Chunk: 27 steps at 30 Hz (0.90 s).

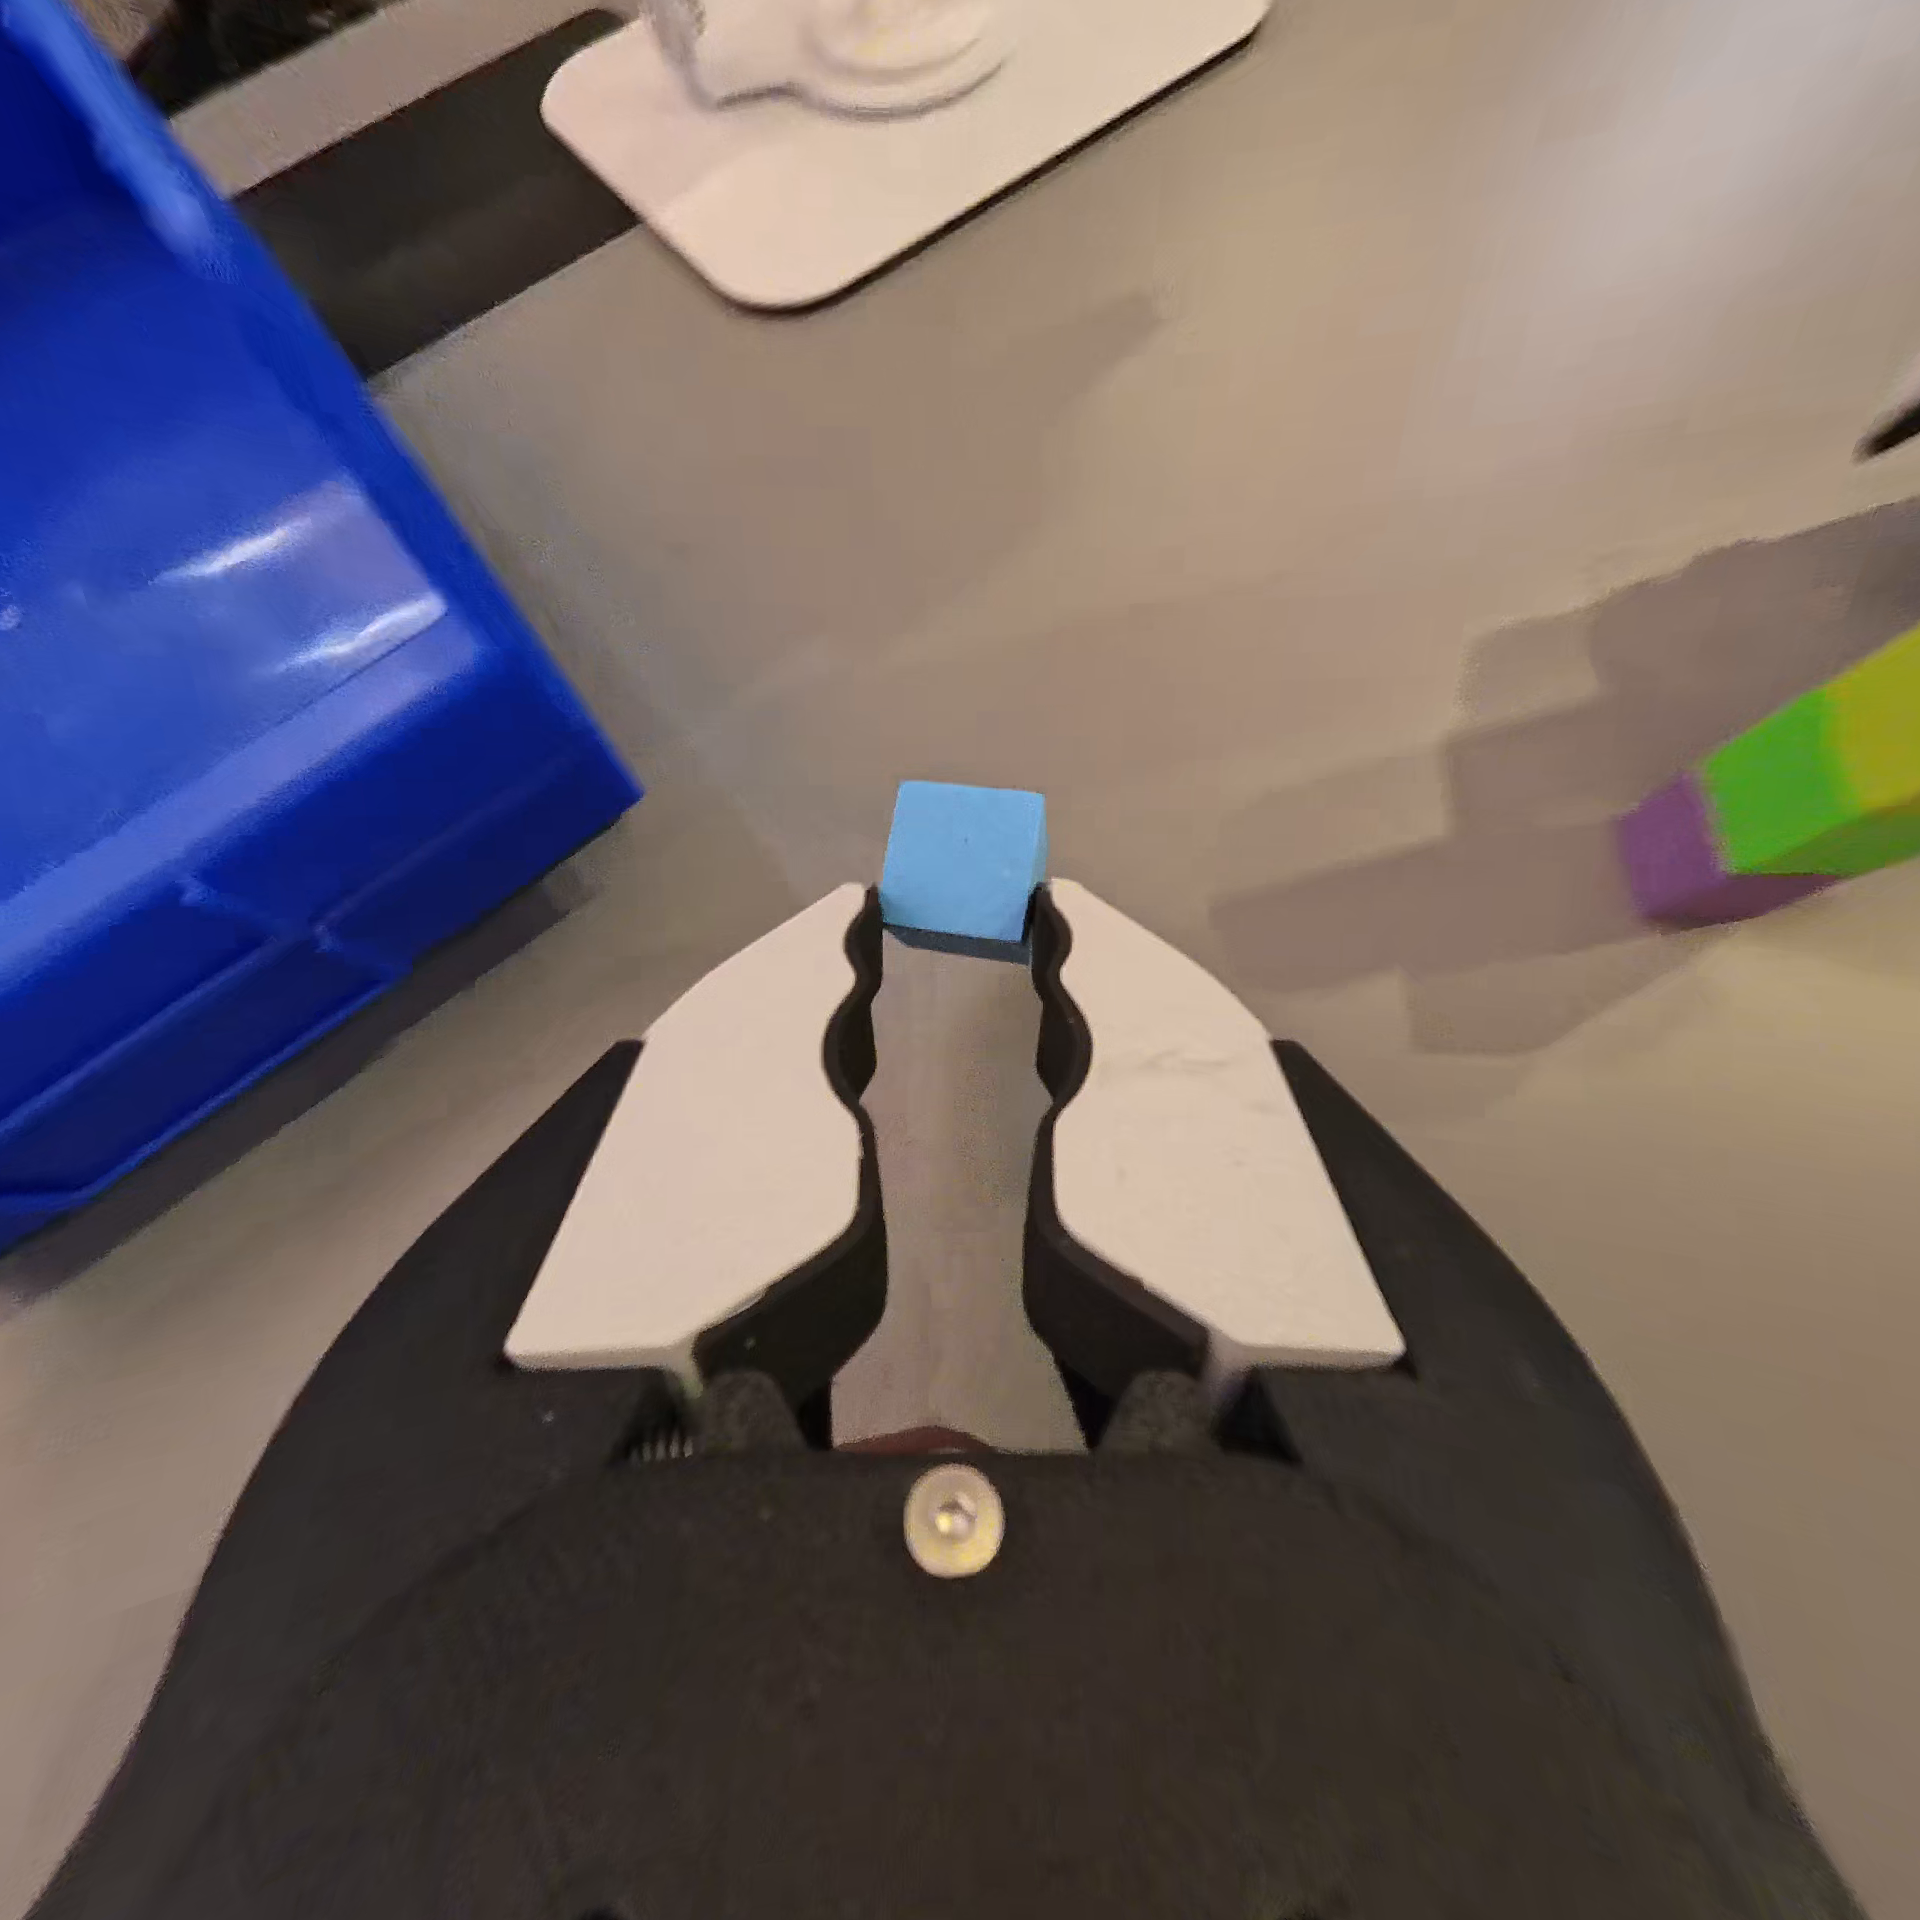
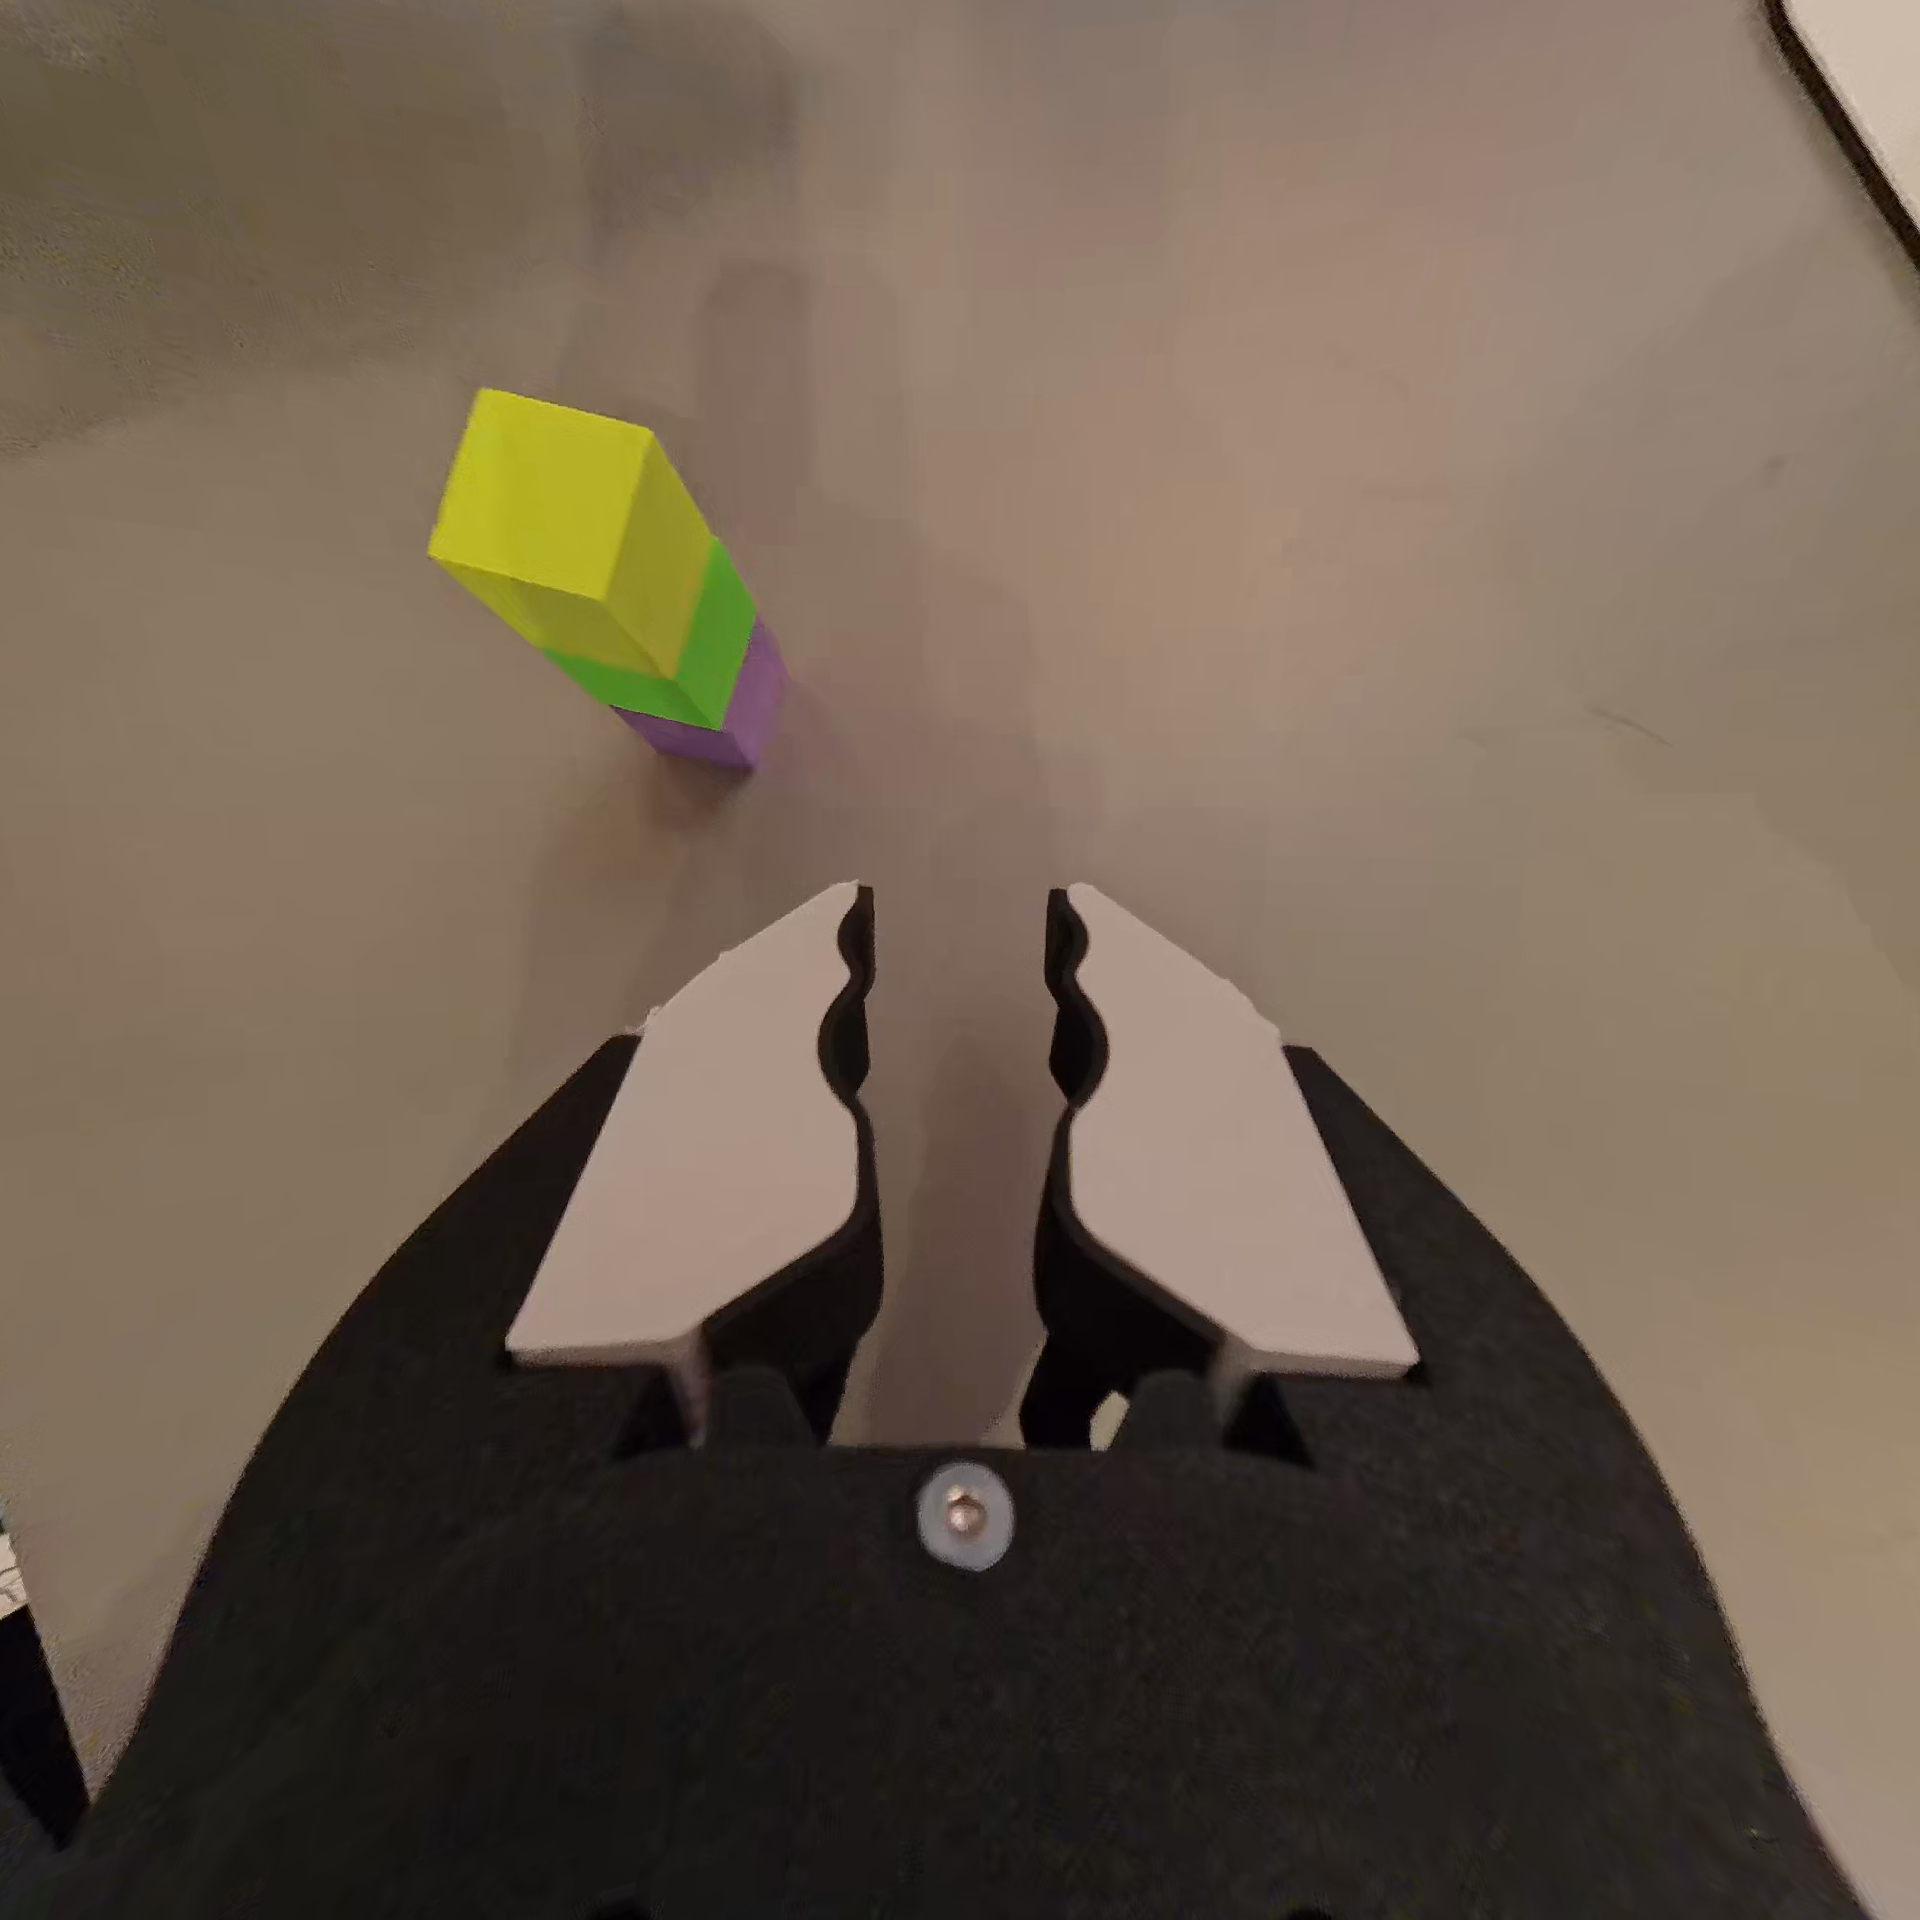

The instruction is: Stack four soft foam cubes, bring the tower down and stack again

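Left tongs (image 1: 961,914): one pair, narrowed onto one light blue cube (image 1: 964,860). We see both black pads pressed to the cube's sides at the very tips, so most of the cube juts out ahead. We judge the tip hold deliberate: it keeps the cube's underside free for setting down on a stack.

Right tongs (image 2: 961,904): one pair, part open, nothing between the pads, only bare desk (image 2: 1351,623) showing through the gap. We judge this pair is kept clear of the tower while the other brings the last cube.

Tower (image 2: 623,582): one, standing on the desk ahead and to the left of the right tongs, apart from them. Three cubes counted, bottom to top: one purple cube (image 2: 753,691), one green cube (image 2: 717,634), one yellow cube (image 2: 551,499). The faces look closely aligned. In the left view the same tower sits at the right edge, well apart from the held cube, blurred.

Cubes in all: four, namely three stacked and one held. We judge the stack one cube short, the blue one being the fourth; being soft foam, it should be set down gently and released without a sideways drag.

Blue bin (image 1: 208,727): one, to the left of the left tongs, on the desk.

White mat (image 1: 883,156): one, at the far side of the desk, bearing a clear item too blurred for us to name.
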### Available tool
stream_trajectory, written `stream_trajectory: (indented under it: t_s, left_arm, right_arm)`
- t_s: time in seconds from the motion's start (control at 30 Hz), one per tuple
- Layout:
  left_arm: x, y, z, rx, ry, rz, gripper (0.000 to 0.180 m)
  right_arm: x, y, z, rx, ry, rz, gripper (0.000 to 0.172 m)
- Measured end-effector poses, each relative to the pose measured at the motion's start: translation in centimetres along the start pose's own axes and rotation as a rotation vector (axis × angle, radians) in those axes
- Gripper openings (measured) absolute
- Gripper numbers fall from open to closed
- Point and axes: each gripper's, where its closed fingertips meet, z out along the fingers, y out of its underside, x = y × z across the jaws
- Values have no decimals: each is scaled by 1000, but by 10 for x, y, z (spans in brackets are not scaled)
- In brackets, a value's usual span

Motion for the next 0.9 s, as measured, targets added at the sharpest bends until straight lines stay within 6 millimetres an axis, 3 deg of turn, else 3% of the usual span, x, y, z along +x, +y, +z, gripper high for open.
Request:
stream_trajectory:
  t_s: [0.2, 0.37, 0.6, 0.9]
  left_arm:
    - [79, -36, -24, 4, 74, -17, 27]
    - [123, -51, -35, -20, 50, 5, 27]
    - [150, -53, -31, -79, 5, -37, 27]
    - [159, -49, -19, -116, -43, -23, 27]
  right_arm:
    - [15, -4, -5, 64, 59, 25, 31]
    - [16, -5, -5, 83, 68, 34, 30]
    - [19, -1, -5, 84, 82, 43, 30]
    - [23, 0, -8, 97, 80, 62, 29]
